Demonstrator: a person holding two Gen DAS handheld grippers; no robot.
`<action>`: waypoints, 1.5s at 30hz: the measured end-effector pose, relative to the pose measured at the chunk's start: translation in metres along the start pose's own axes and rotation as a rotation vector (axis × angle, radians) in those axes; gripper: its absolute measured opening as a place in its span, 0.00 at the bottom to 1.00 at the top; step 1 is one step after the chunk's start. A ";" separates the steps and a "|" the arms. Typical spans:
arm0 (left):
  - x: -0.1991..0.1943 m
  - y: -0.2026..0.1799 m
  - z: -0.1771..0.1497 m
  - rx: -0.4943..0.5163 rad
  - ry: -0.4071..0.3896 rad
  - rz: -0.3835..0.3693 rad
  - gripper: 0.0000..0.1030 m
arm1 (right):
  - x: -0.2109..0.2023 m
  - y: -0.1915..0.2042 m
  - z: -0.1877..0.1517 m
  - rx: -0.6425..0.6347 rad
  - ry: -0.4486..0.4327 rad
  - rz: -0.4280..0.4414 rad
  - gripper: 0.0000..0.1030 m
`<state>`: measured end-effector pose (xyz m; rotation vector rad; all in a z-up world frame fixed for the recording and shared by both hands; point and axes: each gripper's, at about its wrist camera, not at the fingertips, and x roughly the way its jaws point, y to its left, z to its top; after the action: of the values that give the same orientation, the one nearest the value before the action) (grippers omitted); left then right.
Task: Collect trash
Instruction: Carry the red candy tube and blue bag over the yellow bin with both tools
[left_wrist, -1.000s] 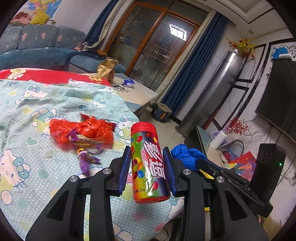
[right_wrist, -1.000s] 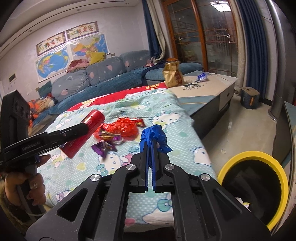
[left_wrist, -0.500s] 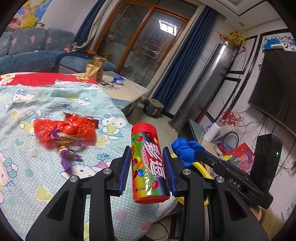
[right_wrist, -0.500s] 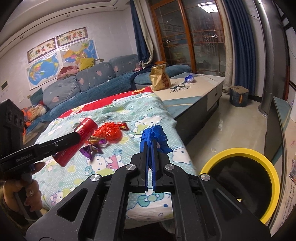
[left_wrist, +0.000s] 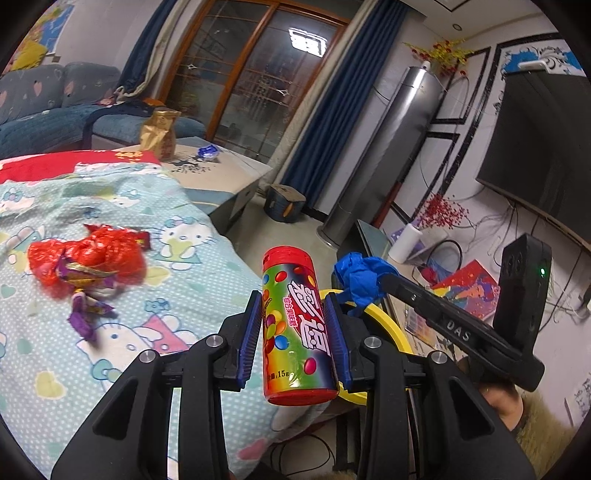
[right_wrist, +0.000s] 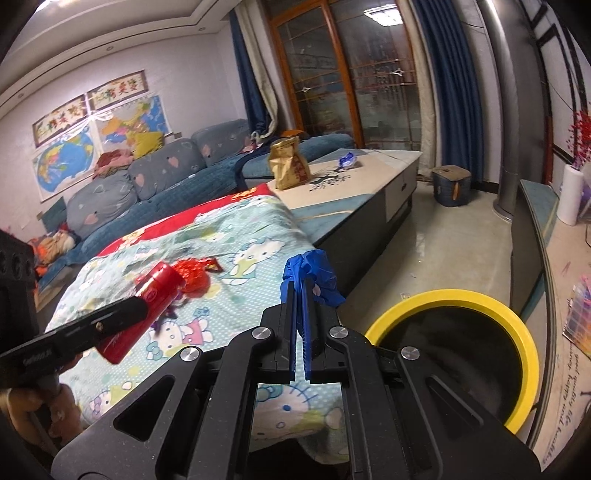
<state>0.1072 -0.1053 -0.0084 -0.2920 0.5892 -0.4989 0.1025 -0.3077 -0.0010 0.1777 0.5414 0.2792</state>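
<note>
Just beyond blanket edge (right_wrist: 314, 258) (open floor (right_wrist: 443, 236)): yellow-rimmed bin (right_wrist: 524, 343).

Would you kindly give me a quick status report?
Left gripper shut on candy tube. Right gripper shut on blue wad. Yellow-rimmed bin open, unobstructed.

Red-capped candy tube (left_wrist: 298, 328) with rainbow label, upright, clamped between blue pads above the bedspread's edge. Crumpled blue wrapper (right_wrist: 309, 275), pinched at its lower end, bunched above the fingertips. Red crinkled plastic (left_wrist: 88, 256) and purple candy wrappers (left_wrist: 86, 317) in a loose heap on the cartoon-cat bedspread. Yellow-rimmed black bin (right_wrist: 513, 321) on the floor beside the bed.
</note>
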 end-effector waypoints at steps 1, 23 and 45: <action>0.002 -0.003 -0.001 0.006 0.005 -0.006 0.32 | -0.001 -0.003 0.000 0.006 -0.002 -0.007 0.01; 0.040 -0.053 -0.015 0.109 0.080 -0.079 0.32 | -0.006 -0.067 -0.005 0.153 -0.003 -0.170 0.01; 0.112 -0.096 -0.041 0.216 0.177 -0.152 0.32 | -0.001 -0.127 -0.024 0.300 0.046 -0.241 0.01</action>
<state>0.1290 -0.2498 -0.0538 -0.0875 0.6816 -0.7341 0.1158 -0.4257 -0.0511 0.3943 0.6433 -0.0347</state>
